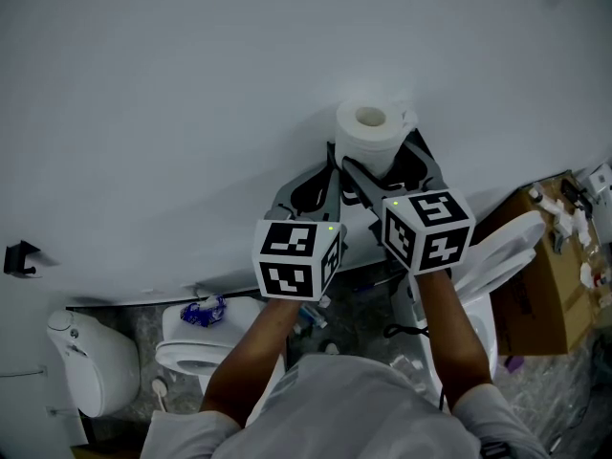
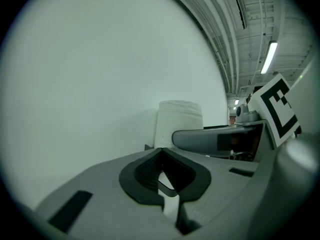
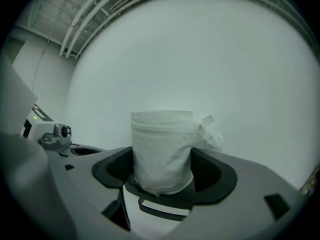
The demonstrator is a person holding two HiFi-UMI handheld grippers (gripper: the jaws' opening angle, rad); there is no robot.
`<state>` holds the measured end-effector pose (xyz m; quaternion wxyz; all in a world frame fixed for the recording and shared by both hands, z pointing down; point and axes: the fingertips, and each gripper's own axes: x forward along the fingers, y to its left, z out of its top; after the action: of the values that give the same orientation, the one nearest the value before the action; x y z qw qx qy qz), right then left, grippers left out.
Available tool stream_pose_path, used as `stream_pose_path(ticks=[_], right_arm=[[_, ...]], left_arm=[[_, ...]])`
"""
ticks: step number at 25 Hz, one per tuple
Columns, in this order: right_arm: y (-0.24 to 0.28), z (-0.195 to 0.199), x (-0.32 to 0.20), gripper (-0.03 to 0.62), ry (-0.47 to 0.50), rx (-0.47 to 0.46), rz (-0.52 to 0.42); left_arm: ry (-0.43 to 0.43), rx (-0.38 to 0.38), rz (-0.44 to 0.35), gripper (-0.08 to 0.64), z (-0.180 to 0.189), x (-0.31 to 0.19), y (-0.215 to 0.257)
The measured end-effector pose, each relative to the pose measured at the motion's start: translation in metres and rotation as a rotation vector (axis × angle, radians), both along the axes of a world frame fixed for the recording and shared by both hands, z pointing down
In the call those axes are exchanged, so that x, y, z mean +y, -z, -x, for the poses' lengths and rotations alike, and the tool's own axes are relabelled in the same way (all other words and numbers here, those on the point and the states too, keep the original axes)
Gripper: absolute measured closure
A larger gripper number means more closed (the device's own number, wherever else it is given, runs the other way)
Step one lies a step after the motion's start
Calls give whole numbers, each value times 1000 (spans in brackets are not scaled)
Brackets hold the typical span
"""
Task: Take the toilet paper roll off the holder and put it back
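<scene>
Head view, both arms out: right gripper point(image 3: 162, 156) clamped on the white toilet paper roll point(image 3: 162, 151), left gripper point(image 2: 160, 150) closed on nothing

Nearest the camera, two bare forearms point(image 1: 251, 352) stretch forward out of pale grey sleeves point(image 1: 382, 409), roughly parallel, wrists straight. Each ends in a black-and-white marker cube. The left cube point(image 1: 296, 258) sits nearer the body, and the right cube point(image 1: 427, 229) is a little further out. Past the cubes the grey gripper bodies run on toward the wall, side by side.

In the left gripper view the dark pads meet at their tips with nothing held between them. The roll stands beyond these fingertips and to their right, apart from them. One grey finger of the right gripper point(image 2: 215, 138) crosses in front of the roll's lower part.

In the right gripper view the roll stands upright between the black ribbed pads point(image 3: 212, 171), which press on its left and right sides. Its top rises above the fingertips. A crumpled loose end of paper point(image 3: 210, 131) sticks out just past the right-hand finger. Whether the roll sits on a holder cannot be made out.

Beyond the fingertips of both grippers is a plain white wall point(image 3: 225, 59).
</scene>
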<state>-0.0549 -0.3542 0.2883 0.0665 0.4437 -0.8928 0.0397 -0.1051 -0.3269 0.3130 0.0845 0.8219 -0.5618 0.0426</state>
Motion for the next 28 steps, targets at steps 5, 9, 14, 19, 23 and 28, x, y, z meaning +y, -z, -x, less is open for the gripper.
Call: stream_pose_path(ticks=[5,9,14,19,23,28], right_arm=[[-5,-4,5,242,-4,-23,13],[-5,-12,11,242,-15,-27,9],[-6,-19,21,242,-15,-27,9],[-5,-26,32,242,-11,-32,7],[-6,-29,43,242,12,-41,13],[-6,-38,55,248,24,-39,9]], left_arm=[[5,-1,-4,555,-1,8,1],[8,-2,-6,555,-6,15,3],[3,-5,1,555,-14,23,0],[0,-8,5,555,-23,32,-1],[0,-10,6,555,-32,39,0],[1,-10,6,555,-41,46,0]])
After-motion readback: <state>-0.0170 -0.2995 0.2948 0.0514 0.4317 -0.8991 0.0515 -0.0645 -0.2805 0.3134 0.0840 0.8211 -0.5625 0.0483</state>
